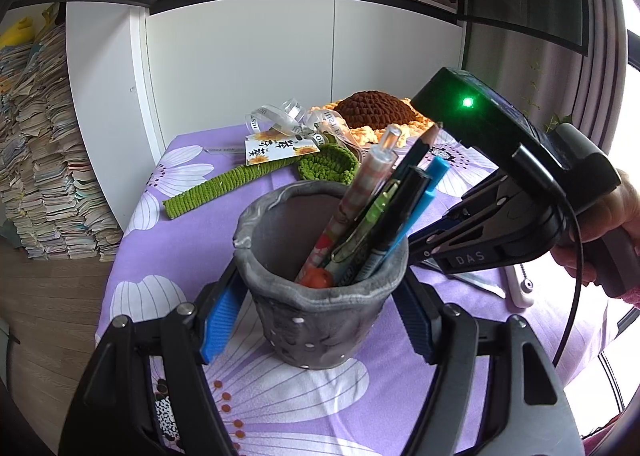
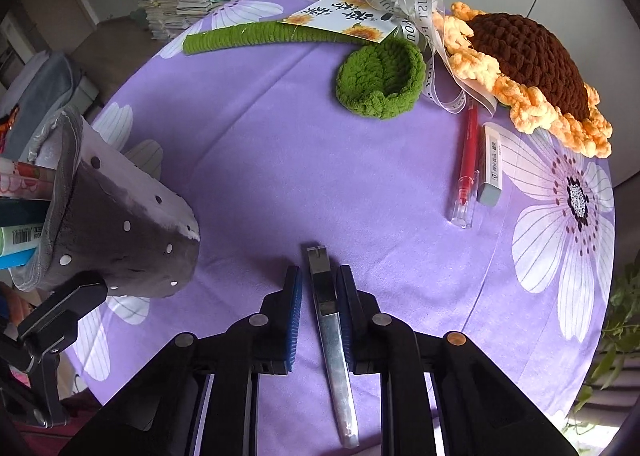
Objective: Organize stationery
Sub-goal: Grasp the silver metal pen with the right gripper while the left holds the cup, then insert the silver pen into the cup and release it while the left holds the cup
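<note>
Here, metal utility knife (image 2: 329, 332) lay flat on purple tablecloth (image 2: 256, 160), between right gripper (image 2: 320, 288) pads. Judged stiff, slim, slick; best pinched across its narrow sides mid-body. Right jaws stood part open, straddling knife, one pad near touching, grip not yet made. Left gripper (image 1: 316, 320) pads pressed both sides of grey pen pot (image 1: 320, 296), holding it, pens inside.
</note>
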The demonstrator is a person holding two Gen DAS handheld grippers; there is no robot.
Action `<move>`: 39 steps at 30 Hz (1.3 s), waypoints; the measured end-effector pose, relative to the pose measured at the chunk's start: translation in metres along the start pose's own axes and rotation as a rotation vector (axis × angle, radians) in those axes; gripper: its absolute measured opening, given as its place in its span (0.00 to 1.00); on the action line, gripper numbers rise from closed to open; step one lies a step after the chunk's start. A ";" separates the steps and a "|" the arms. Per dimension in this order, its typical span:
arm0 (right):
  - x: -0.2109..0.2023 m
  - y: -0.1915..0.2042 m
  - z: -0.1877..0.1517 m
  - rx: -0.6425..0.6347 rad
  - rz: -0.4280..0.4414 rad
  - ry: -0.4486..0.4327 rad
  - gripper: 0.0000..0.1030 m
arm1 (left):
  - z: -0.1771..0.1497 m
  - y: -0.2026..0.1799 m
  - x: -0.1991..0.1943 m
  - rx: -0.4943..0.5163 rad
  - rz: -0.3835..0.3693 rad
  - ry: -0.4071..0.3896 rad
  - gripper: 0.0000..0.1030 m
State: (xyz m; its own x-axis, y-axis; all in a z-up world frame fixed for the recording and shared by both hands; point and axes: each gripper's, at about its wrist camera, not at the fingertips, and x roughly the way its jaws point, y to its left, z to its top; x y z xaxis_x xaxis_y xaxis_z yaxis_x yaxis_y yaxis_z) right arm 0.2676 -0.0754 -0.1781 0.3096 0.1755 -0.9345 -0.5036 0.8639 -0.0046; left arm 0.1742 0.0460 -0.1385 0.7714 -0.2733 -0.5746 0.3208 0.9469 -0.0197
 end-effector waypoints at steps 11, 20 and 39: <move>-0.070 -0.012 -0.005 0.103 -0.009 -0.203 0.12 | 0.000 -0.001 0.001 -0.002 -0.002 0.000 0.68; -0.172 0.011 0.006 0.095 0.033 -0.533 0.11 | 0.000 -0.001 0.002 -0.001 0.001 0.000 0.68; -0.147 0.069 0.047 0.022 0.251 -0.730 0.11 | -0.001 0.001 0.000 0.007 -0.011 -0.008 0.69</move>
State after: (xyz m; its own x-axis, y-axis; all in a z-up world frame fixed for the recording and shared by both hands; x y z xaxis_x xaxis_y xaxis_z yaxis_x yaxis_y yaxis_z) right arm 0.2251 -0.0197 -0.0244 0.6452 0.6280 -0.4350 -0.6157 0.7646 0.1907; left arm 0.1738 0.0474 -0.1393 0.7722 -0.2856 -0.5675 0.3337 0.9425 -0.0203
